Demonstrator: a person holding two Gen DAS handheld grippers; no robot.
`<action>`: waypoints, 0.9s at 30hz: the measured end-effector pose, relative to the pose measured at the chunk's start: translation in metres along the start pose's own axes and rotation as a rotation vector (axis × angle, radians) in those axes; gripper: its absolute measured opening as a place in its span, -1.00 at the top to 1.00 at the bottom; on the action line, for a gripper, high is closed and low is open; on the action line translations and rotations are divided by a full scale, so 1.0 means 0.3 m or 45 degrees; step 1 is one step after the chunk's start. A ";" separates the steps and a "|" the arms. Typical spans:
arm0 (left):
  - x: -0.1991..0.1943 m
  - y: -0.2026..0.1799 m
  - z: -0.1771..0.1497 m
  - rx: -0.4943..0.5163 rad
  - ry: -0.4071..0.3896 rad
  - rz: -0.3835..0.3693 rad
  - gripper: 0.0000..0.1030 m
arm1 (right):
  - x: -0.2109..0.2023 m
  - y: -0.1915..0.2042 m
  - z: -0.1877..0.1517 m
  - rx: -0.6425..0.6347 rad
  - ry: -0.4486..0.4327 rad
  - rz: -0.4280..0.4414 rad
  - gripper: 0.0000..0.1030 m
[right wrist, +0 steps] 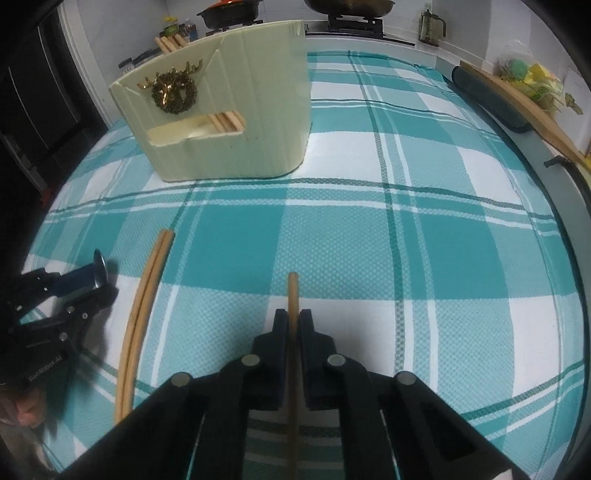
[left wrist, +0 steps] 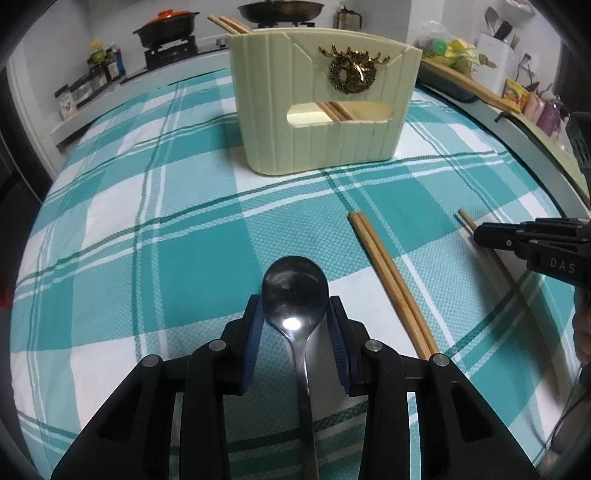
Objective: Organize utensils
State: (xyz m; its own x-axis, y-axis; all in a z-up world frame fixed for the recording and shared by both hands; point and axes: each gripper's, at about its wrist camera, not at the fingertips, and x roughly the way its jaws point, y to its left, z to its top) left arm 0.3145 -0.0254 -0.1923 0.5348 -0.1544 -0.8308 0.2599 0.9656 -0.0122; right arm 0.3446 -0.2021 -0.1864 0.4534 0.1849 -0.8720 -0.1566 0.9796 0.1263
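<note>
My left gripper (left wrist: 295, 306) has its blue pads against both sides of a dark metal spoon (left wrist: 294, 286), whose handle runs back between the fingers. My right gripper (right wrist: 292, 319) is shut on a single wooden chopstick (right wrist: 293, 291) that points forward. It also shows at the right edge of the left wrist view (left wrist: 491, 236). A pair of wooden chopsticks (left wrist: 391, 282) lies on the cloth between the two grippers, also seen in the right wrist view (right wrist: 142, 314). A cream utensil holder (left wrist: 321, 99) with a gold deer ornament stands farther back and holds several chopsticks (left wrist: 334, 110).
A teal and white checked cloth (left wrist: 177, 236) covers the table. Behind it is a counter with pots on burners (left wrist: 166, 26), small bottles (left wrist: 107, 66) and a kettle (right wrist: 432, 26). A wooden board (right wrist: 517, 99) and bags lie along the right edge.
</note>
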 end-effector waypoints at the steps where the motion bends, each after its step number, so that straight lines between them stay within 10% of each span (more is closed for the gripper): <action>1: -0.025 0.007 0.000 -0.011 -0.024 -0.001 0.33 | -0.010 -0.010 -0.004 0.020 -0.015 0.029 0.88; 27: -0.592 0.034 -0.034 -0.092 -0.468 -0.102 0.33 | -0.723 0.070 -0.160 -0.100 -0.720 0.174 0.88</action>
State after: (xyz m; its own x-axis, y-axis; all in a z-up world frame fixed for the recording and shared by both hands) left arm 0.2141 0.0142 -0.0506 0.7713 -0.2818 -0.5706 0.2620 0.9577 -0.1189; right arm 0.2010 -0.2255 -0.0173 0.8190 0.3437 -0.4594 -0.3012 0.9391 0.1654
